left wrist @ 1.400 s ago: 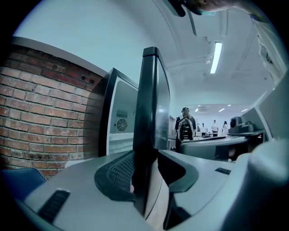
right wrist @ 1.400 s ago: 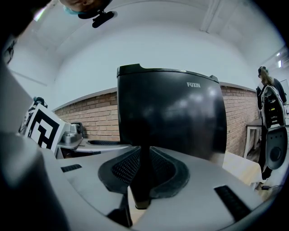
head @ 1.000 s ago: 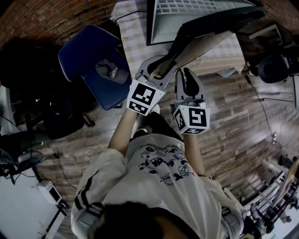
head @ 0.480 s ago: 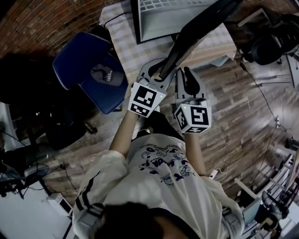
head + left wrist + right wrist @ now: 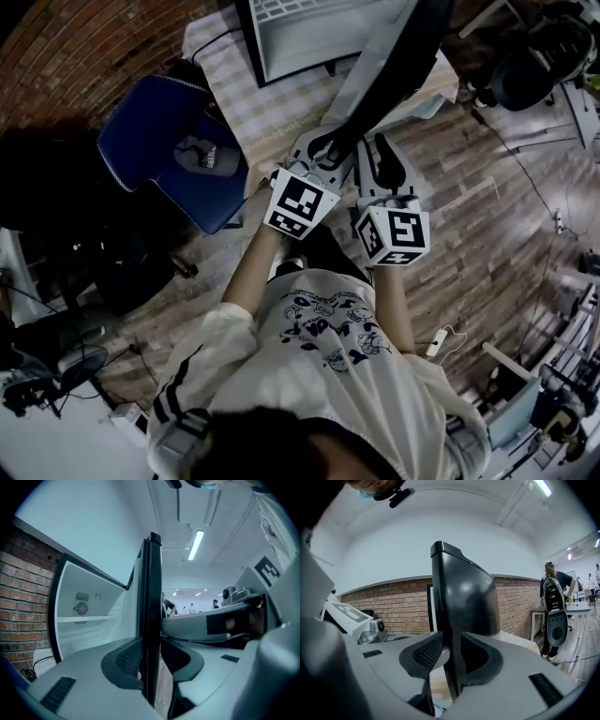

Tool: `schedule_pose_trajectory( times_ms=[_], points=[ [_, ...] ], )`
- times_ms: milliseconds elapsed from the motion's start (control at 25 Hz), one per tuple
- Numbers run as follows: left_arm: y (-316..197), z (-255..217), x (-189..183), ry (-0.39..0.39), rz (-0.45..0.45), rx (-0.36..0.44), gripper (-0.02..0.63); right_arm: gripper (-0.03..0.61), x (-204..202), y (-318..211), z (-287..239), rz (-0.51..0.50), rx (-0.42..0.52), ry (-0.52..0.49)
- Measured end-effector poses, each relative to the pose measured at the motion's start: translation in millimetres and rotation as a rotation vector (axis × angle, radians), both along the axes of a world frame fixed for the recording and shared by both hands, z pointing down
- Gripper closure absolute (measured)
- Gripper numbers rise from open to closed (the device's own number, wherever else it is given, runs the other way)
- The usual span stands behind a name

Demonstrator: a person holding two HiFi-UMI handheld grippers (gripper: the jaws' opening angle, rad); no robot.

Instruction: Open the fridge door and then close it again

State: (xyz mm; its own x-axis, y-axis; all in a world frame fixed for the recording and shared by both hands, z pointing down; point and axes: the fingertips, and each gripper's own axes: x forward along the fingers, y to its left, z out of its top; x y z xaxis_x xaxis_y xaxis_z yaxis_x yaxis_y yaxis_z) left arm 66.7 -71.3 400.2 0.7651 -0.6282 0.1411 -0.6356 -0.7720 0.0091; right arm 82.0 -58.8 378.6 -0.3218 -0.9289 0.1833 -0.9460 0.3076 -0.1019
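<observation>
- Black fridge door (image 5: 394, 66): standing open, its far end cut off by head view's top edge.
- Left gripper (image 5: 151, 660): jaws just been closing, clamped on door's edge.
- Right gripper (image 5: 451, 658): clamped on same edge; pad contact partly hidden.

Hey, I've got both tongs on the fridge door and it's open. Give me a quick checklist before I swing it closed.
1. The fridge door is open: ok, the white interior shows beside it.
2. The left tongs are gripping: ok, they have just been closing and the door's edge is pinched between them.
3. The right tongs are gripping: ok, both pads sit on the door's edge.
4. Nothing pokes out past the shelf: cannot tell, only part of the inside shows.
5. The blue chair is clear of the door: ok, it stands apart, off to the left.
</observation>
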Motion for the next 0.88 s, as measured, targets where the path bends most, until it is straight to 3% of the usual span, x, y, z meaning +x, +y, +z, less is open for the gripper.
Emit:
schedule_pose_trajectory(
  times_ms=[320, 880],
  points=[
    [18, -1, 33, -0.010, 0.069, 0.012, 0.494, 0.432, 22, 9, -3, 0.010, -0.008, 0.012],
    [40, -1, 90, -0.017, 0.216, 0.004, 0.494, 0.430, 83, 20, -3, 0.120, 0.006, 0.003]
  ],
)
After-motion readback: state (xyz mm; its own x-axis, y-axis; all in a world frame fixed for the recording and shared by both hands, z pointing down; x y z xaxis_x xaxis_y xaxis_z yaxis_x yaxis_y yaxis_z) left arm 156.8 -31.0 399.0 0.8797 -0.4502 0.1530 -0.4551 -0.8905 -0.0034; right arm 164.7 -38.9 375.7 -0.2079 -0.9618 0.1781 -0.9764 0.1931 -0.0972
